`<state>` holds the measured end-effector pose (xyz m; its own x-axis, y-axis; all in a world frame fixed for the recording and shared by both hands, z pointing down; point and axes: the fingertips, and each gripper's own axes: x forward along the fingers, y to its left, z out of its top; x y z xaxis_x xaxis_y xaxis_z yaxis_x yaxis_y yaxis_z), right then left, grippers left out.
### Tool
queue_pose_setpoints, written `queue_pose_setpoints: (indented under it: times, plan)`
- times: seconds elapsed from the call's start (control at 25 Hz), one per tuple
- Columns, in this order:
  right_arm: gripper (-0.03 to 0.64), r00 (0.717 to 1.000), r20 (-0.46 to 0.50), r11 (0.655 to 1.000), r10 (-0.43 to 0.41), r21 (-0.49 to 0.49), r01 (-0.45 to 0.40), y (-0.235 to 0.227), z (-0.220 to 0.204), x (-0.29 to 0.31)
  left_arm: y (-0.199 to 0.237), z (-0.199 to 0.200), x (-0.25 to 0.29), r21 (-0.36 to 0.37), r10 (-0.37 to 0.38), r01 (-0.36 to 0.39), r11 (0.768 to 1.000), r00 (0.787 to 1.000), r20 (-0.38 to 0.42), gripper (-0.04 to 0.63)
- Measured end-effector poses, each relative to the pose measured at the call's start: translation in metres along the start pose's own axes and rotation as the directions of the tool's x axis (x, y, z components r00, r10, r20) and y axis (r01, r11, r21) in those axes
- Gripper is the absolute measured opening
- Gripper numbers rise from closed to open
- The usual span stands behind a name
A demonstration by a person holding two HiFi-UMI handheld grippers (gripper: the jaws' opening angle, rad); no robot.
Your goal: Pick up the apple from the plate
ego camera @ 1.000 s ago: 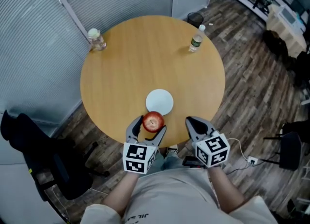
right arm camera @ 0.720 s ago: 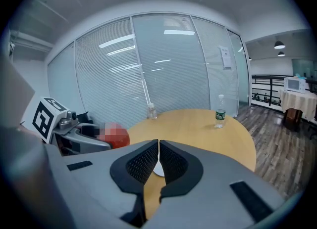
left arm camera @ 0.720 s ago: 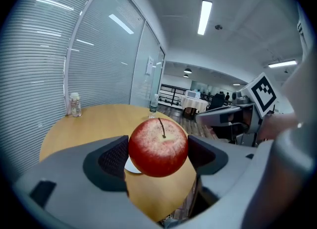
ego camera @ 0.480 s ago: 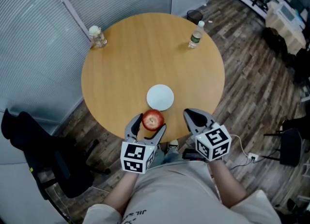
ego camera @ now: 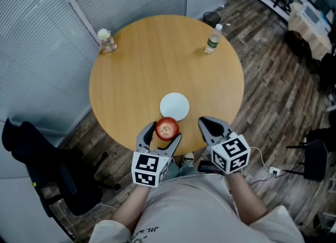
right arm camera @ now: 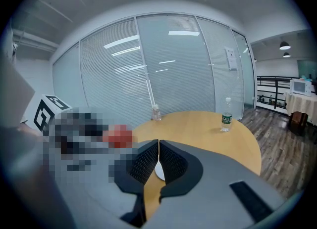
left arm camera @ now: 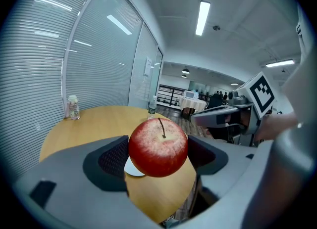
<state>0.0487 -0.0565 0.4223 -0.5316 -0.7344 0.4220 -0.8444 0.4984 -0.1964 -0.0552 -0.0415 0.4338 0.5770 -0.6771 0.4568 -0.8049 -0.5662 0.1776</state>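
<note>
Apple (left arm camera: 158,147): red with pale speckling, stem upward; clamped between the jaws of the left gripper (ego camera: 164,131), clear of the plate.
Plate (ego camera: 174,106): small, round, white; lying flat just beyond the left gripper's jaw tips.

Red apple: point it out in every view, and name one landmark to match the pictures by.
Head view: the red apple shows low centre, held in the left tongs, just below the white round plate.
Left gripper view: the apple is dead centre, stem up, gripped between both pads.
Right gripper view: the apple is mid-left, a blurred red patch.
Shared landmark: the green-labelled clear plastic bottle, visible in all three.
</note>
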Motion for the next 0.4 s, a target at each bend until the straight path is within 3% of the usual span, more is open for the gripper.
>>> queue_pose_setpoints:
  times: [0.4]
  plan:
    - [0.032, 1.000, 0.001, 1.000, -0.001, 0.006, 0.001, 0.0019, -0.0002, 0.0002, 0.0001, 0.0016, 0.0016, -0.002, -0.002, 0.002, 1.000, 1.000, 0.002, 0.376]
